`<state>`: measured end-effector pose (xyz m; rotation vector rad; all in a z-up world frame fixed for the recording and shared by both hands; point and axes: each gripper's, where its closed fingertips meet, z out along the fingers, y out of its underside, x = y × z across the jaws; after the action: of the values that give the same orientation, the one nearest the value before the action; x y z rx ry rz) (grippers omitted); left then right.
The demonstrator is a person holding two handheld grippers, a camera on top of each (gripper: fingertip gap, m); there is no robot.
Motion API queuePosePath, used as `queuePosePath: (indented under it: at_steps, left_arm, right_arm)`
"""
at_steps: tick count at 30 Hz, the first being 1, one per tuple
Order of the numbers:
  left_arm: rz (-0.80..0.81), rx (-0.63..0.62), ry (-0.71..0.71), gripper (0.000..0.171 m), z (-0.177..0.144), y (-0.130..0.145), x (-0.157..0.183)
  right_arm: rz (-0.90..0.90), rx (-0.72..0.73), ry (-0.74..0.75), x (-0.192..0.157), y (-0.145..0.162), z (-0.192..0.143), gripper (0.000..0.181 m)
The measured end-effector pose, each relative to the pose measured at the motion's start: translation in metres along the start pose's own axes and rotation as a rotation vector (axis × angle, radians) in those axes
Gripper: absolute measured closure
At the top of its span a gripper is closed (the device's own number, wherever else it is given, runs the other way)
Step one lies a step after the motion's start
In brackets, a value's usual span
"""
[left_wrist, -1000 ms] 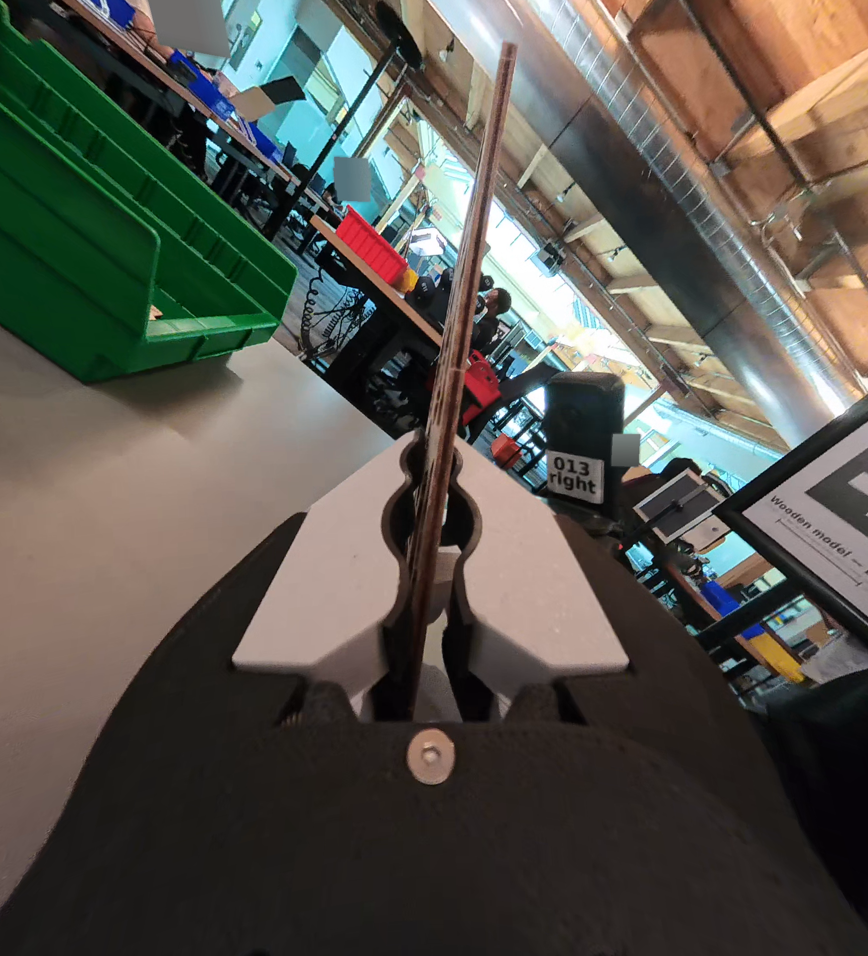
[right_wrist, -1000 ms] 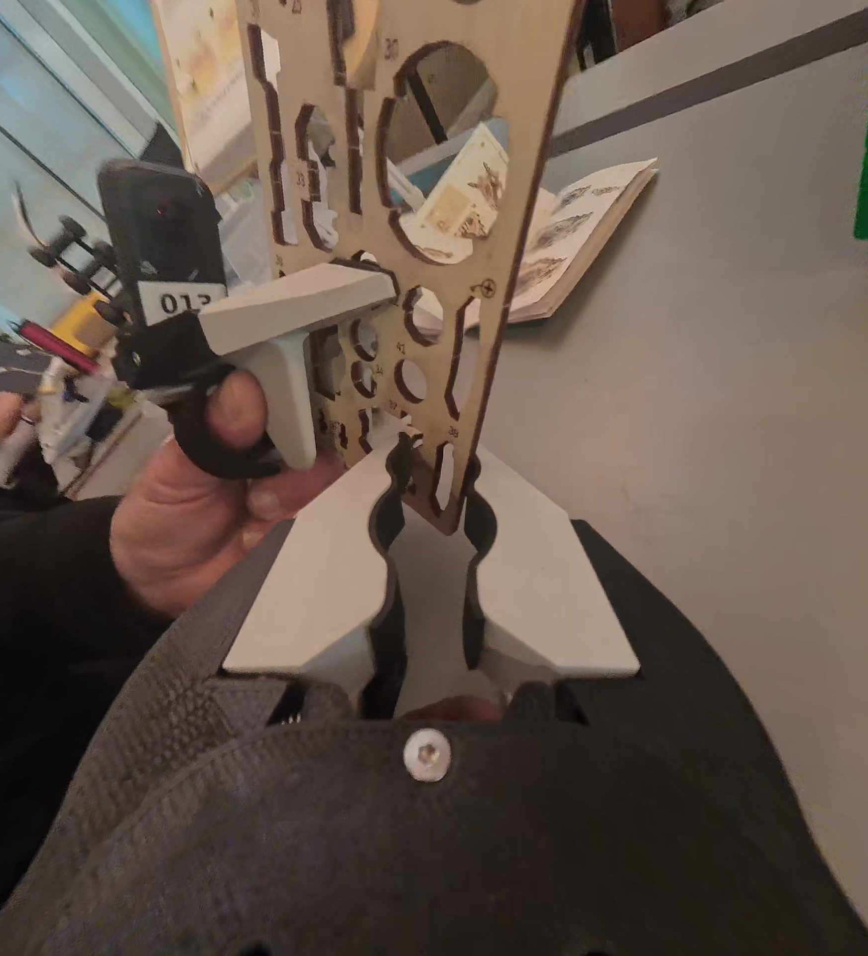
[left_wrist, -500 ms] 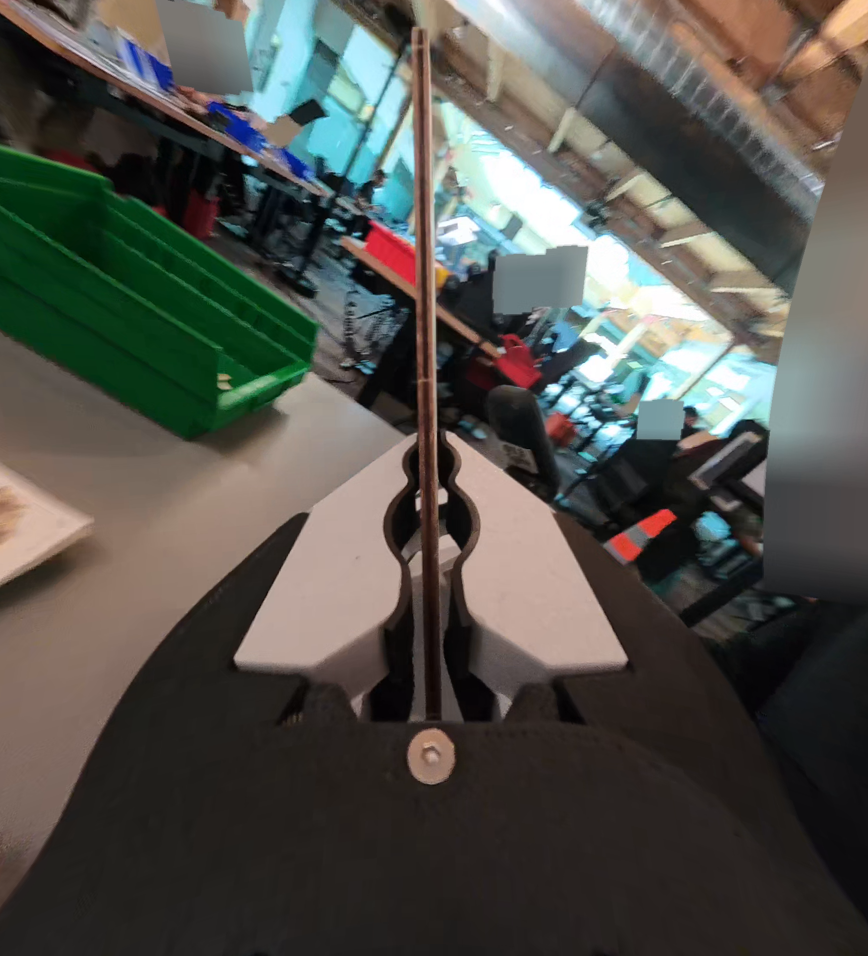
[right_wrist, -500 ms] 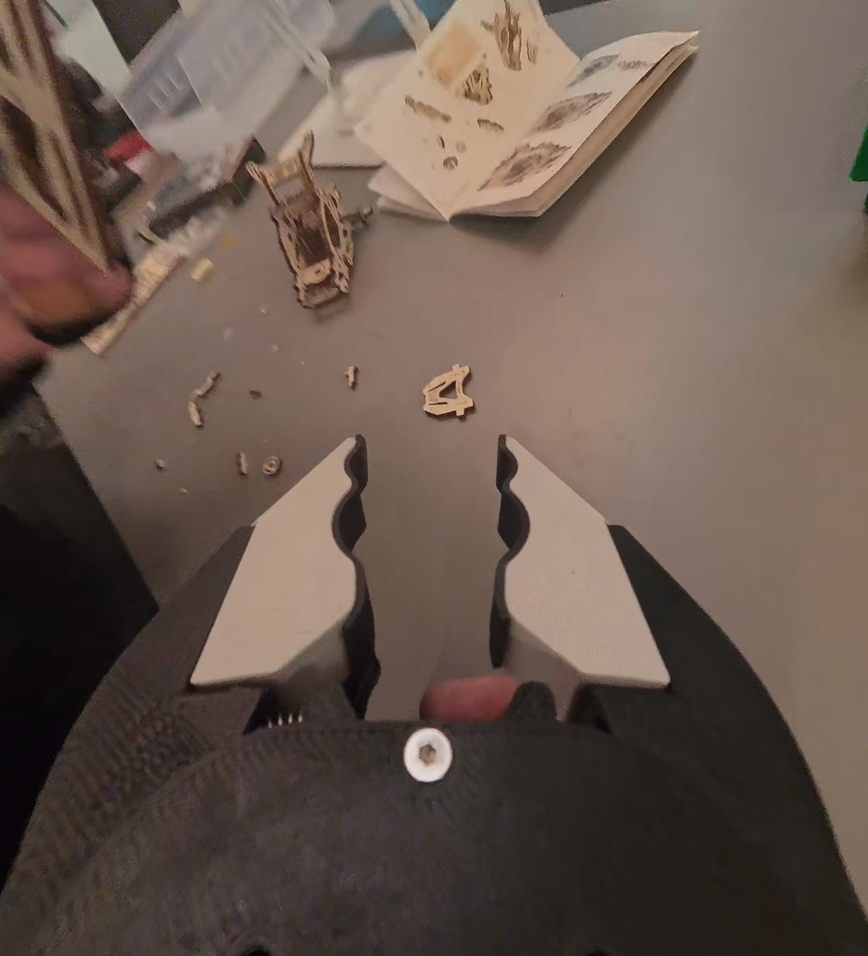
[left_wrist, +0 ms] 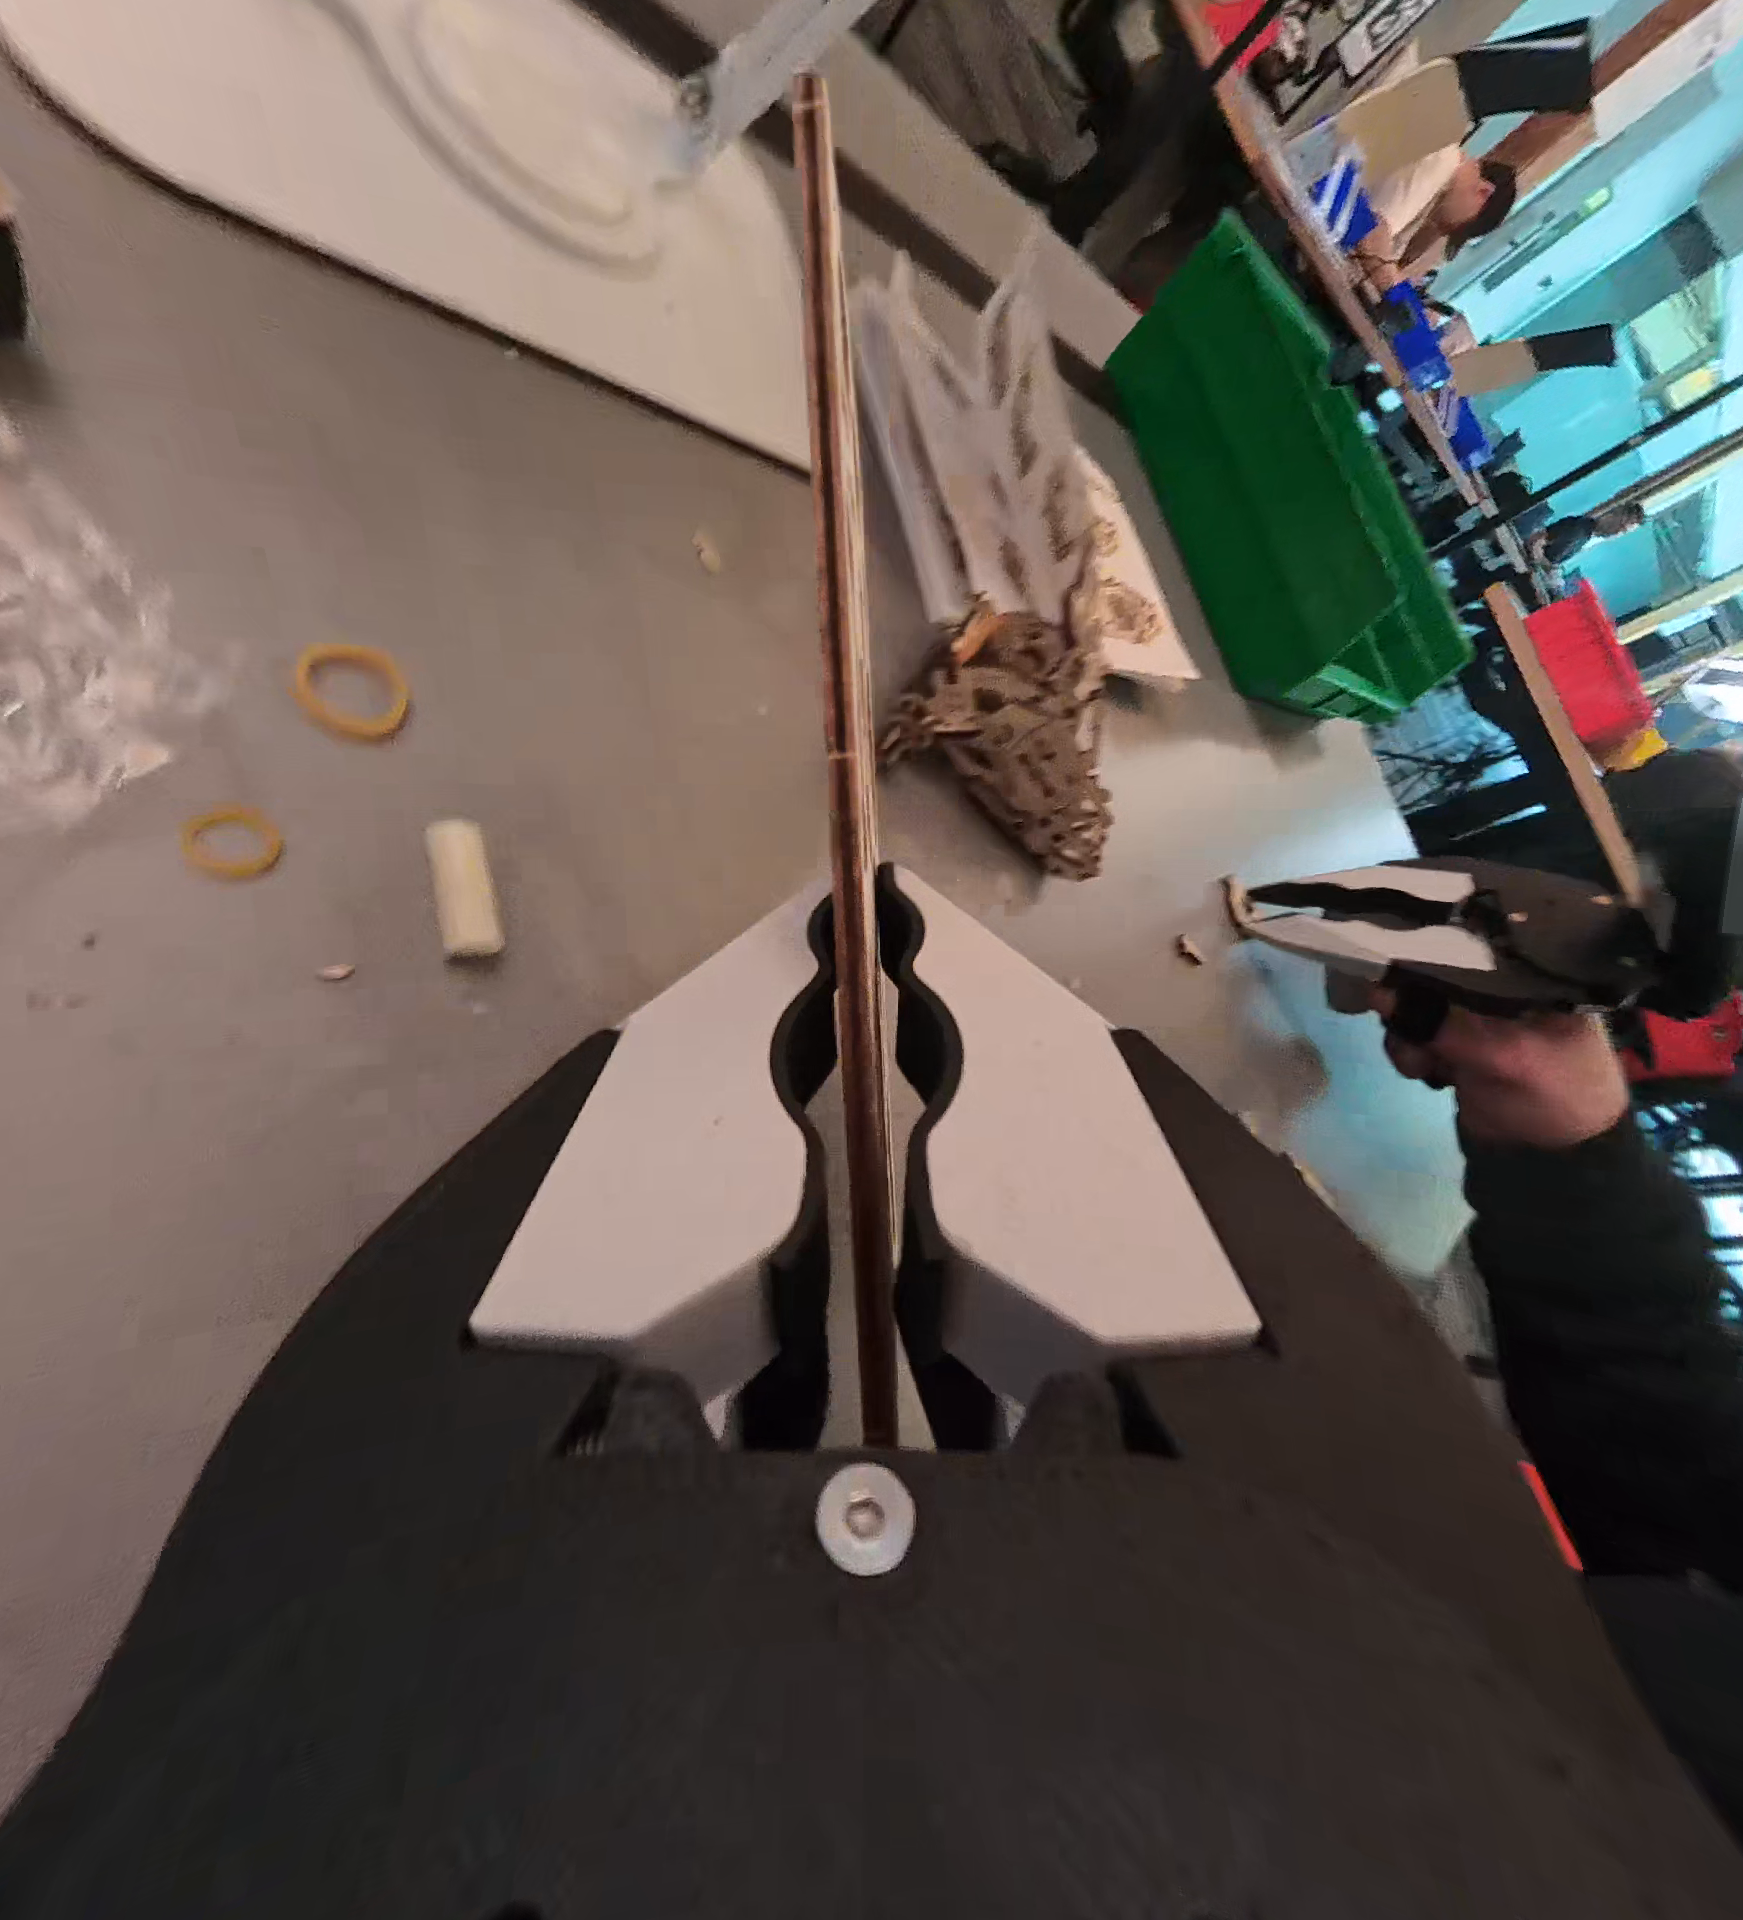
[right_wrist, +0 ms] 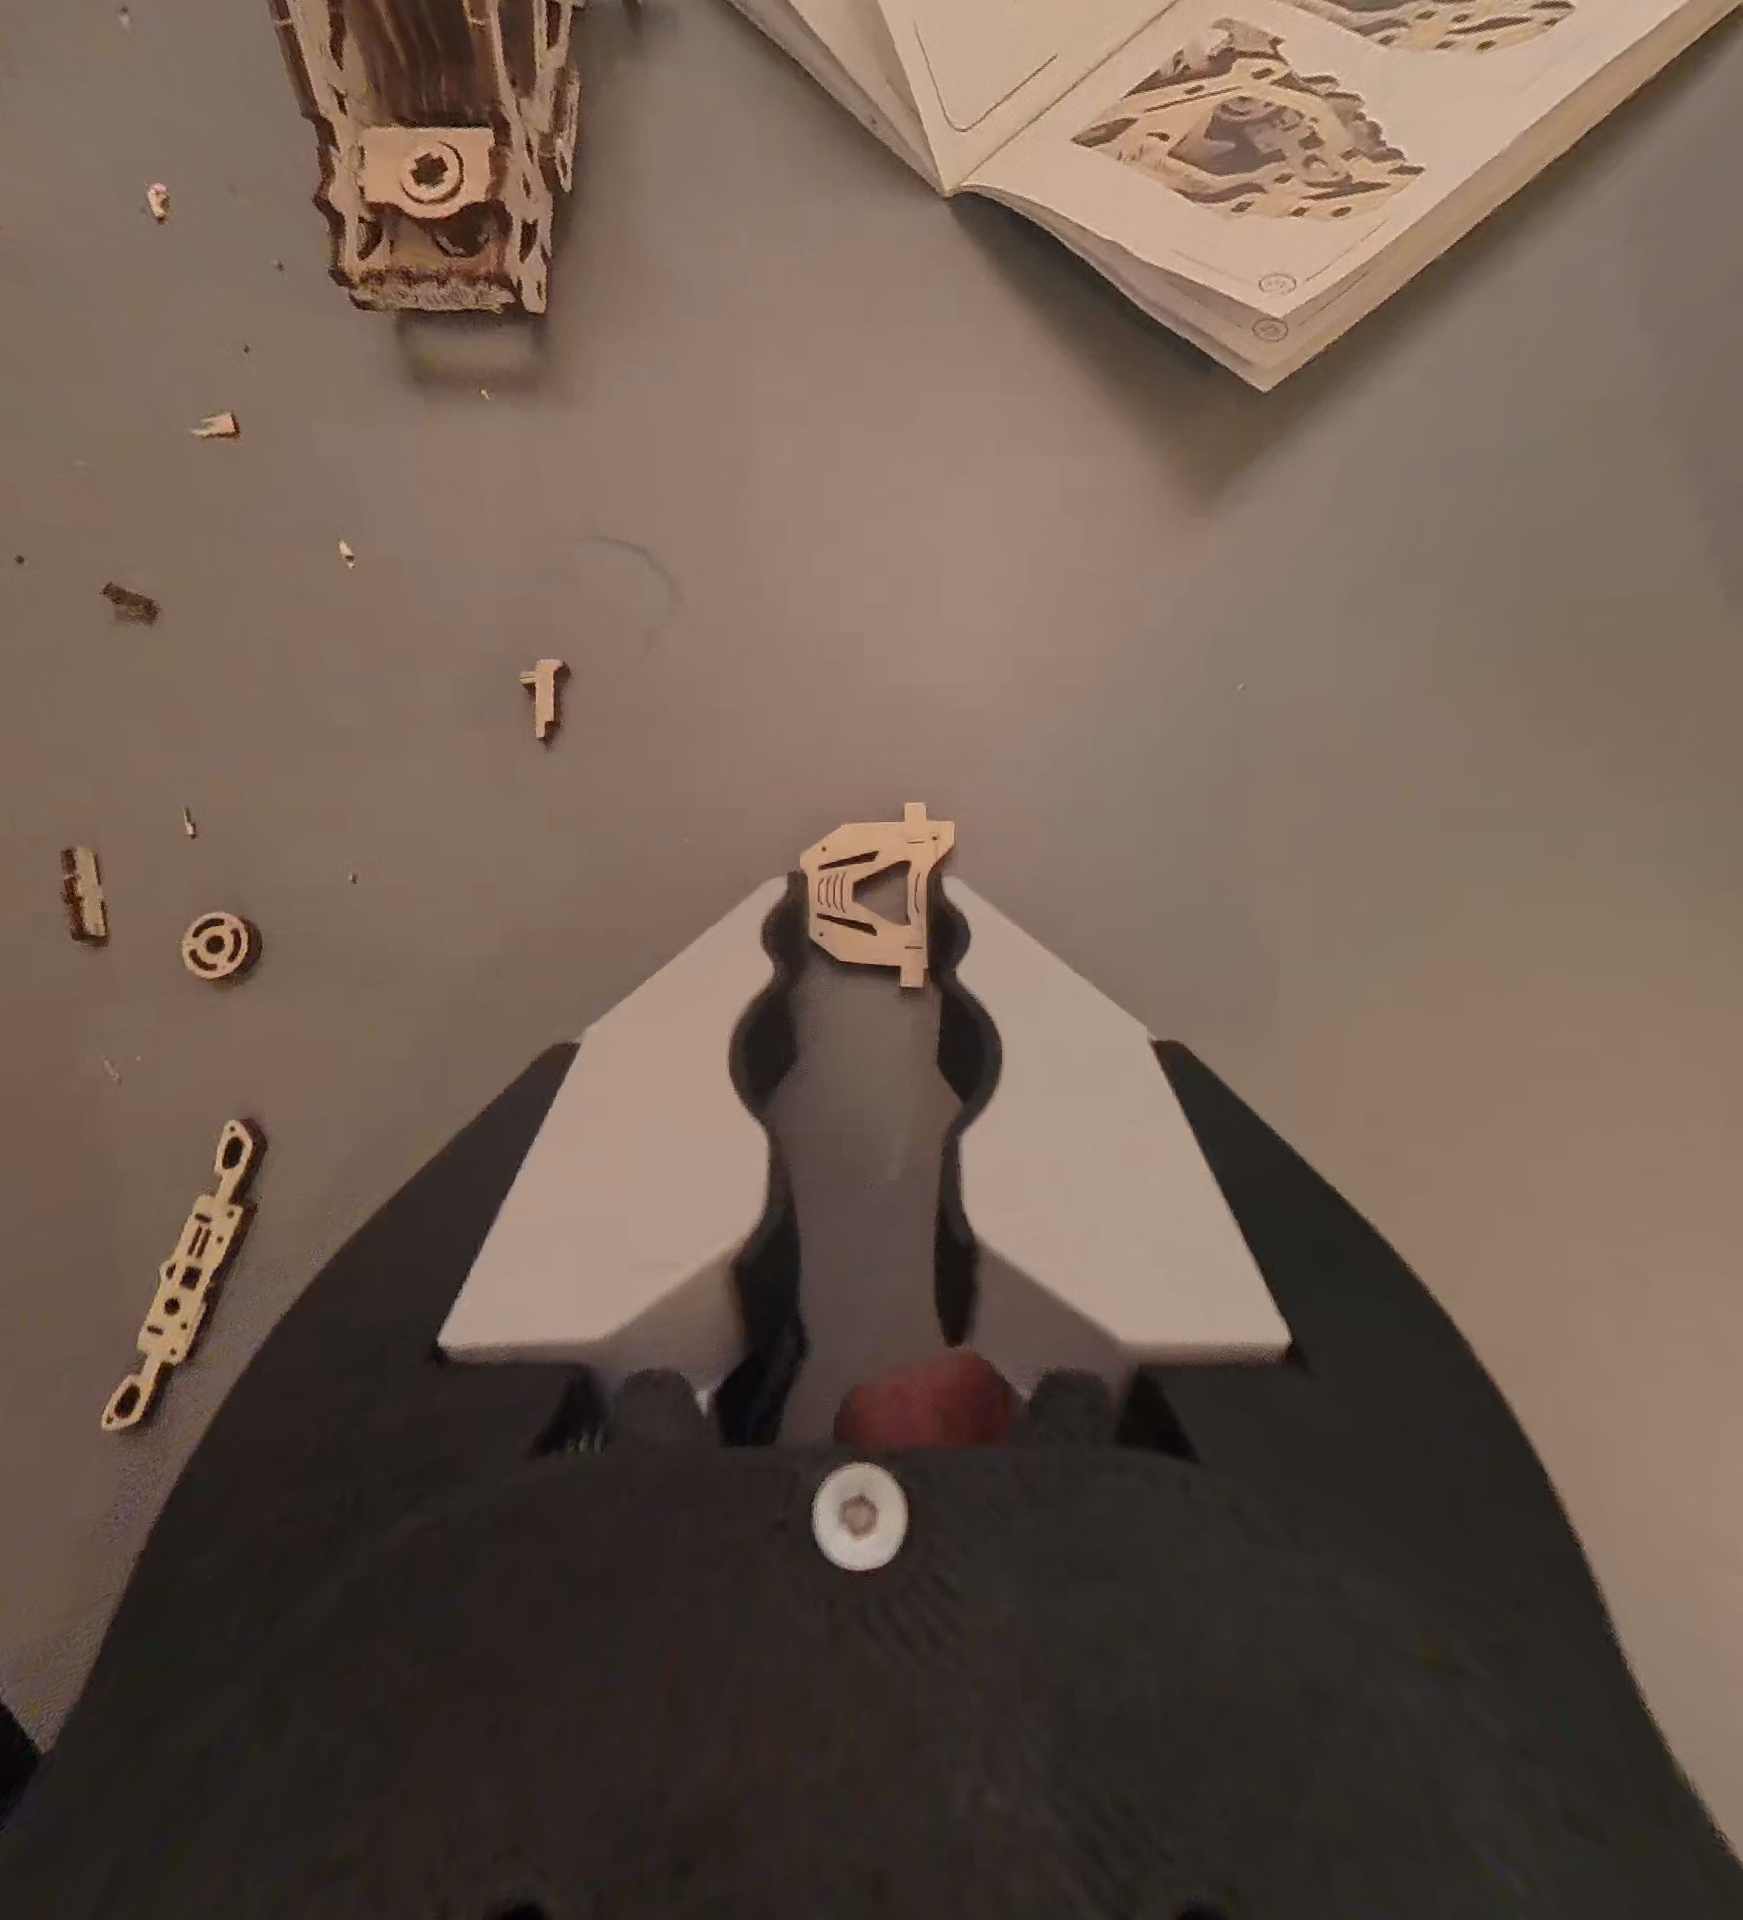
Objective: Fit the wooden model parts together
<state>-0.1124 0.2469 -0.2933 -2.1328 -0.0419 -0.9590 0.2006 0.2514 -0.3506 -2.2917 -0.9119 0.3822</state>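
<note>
Left hand-held gripper [left_wrist: 859,904]: jaws closed on a thin wooden sheet [left_wrist: 834,520], seen edge-on, running up the frame centre from between the fingers.

Right hand-held gripper [right_wrist: 865,894]: jaws part-closed around a small flat wooden part [right_wrist: 877,894] at the fingertips; both tips look to touch its edges, though whether it is lifted off the grey table [right_wrist: 1366,831] I cannot tell.

Left of frame: a long slotted strip [right_wrist: 183,1273], a small ring piece [right_wrist: 221,945], scattered offcuts.

Top left: partly built wooden model [right_wrist: 436,156], standing on the table.

Top right: open instruction booklet [right_wrist: 1262,156].

Left wrist view, left side: two yellow rubber bands [left_wrist: 352,690]; green bin [left_wrist: 1282,499] at upper right.
</note>
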Motion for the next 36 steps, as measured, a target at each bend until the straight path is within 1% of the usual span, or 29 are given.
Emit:
queuePosePath:
  at_steps: [4,5,7,8,10,14,16,17,18,20,21,22,23,24,25,26,28,30,31,33,36]
  left_arm:
    - [-0.011,-0.029,-0.013,0.170,0.004,0.010,-0.010]
    - [-0.009,-0.033,-0.021,0.165,0.003,0.010,-0.012]
    - [-0.023,-0.034,-0.037,0.148,0.002,0.010,-0.017]
    - [-0.036,-0.030,-0.050,0.136,0.000,0.010,-0.020]
    - [-0.061,-0.019,-0.057,0.121,-0.003,0.008,-0.023]
    - [-0.037,-0.041,-0.165,0.080,-0.013,0.010,-0.035]
    - [-0.008,-0.022,-0.225,0.065,-0.021,0.005,-0.040]
    - [0.012,-0.003,-0.267,0.051,-0.027,0.000,-0.043]
    - [0.052,0.008,-0.301,0.046,-0.031,-0.004,-0.043]
    - [0.125,0.032,-0.320,0.045,-0.037,-0.012,-0.033]
    - [0.156,0.056,-0.286,0.054,-0.035,-0.018,-0.019]
    - [0.190,0.067,-0.214,0.069,-0.030,-0.022,0.001]
    - [0.220,0.066,-0.150,0.081,-0.022,-0.024,0.021]
    - [0.245,0.059,-0.080,0.089,-0.011,-0.024,0.043]
    - [0.268,0.032,0.013,0.104,0.001,-0.019,0.067]
    - [0.280,0.002,0.079,0.107,0.012,-0.015,0.085]
    - [0.283,-0.031,0.186,0.106,0.032,-0.008,0.113]
    - [0.225,-0.085,0.335,0.111,0.047,0.001,0.140]
    - [0.185,-0.126,0.397,0.109,0.053,0.007,0.150]
    - [0.112,-0.188,0.515,0.116,0.060,0.015,0.167]
    - [0.065,-0.241,0.624,0.122,0.063,0.024,0.185]
  right_arm:
    - [-0.014,0.017,-0.026,-0.001,-0.001,0.000,0.162]
    - [-0.009,0.028,-0.038,-0.002,-0.002,-0.001,0.161]
    - [-0.012,0.067,-0.065,-0.004,-0.007,-0.004,0.162]
    - [-0.020,0.080,-0.063,-0.003,-0.009,-0.006,0.162]
    - [-0.032,0.108,-0.096,-0.006,-0.015,-0.010,0.161]
    - [-0.056,0.183,-0.161,-0.013,-0.031,-0.020,0.162]
    - [-0.088,0.208,-0.174,-0.017,-0.039,-0.025,0.161]
    - [-0.109,0.224,-0.184,-0.020,-0.043,-0.027,0.161]
    - [-0.134,0.251,-0.190,-0.024,-0.049,-0.030,0.161]
    - [-0.187,0.290,-0.230,-0.037,-0.060,-0.034,0.161]
    - [-0.218,0.311,-0.238,-0.043,-0.067,-0.037,0.161]
    - [-0.253,0.336,-0.251,-0.050,-0.073,-0.039,0.162]
    - [-0.289,0.357,-0.262,-0.058,-0.080,-0.042,0.162]
    - [-0.321,0.373,-0.267,-0.066,-0.087,-0.044,0.162]
    - [-0.360,0.396,-0.273,-0.074,-0.093,-0.047,0.161]
    - [-0.405,0.425,-0.282,-0.083,-0.100,-0.050,0.161]
    - [-0.486,0.450,-0.295,-0.099,-0.109,-0.055,0.161]
    - [-0.563,0.459,-0.290,-0.111,-0.115,-0.058,0.161]
    - [-0.595,0.463,-0.285,-0.115,-0.117,-0.060,0.161]
    - [-0.654,0.465,-0.275,-0.123,-0.120,-0.063,0.161]
    - [-0.730,0.455,-0.250,-0.127,-0.119,-0.062,0.161]
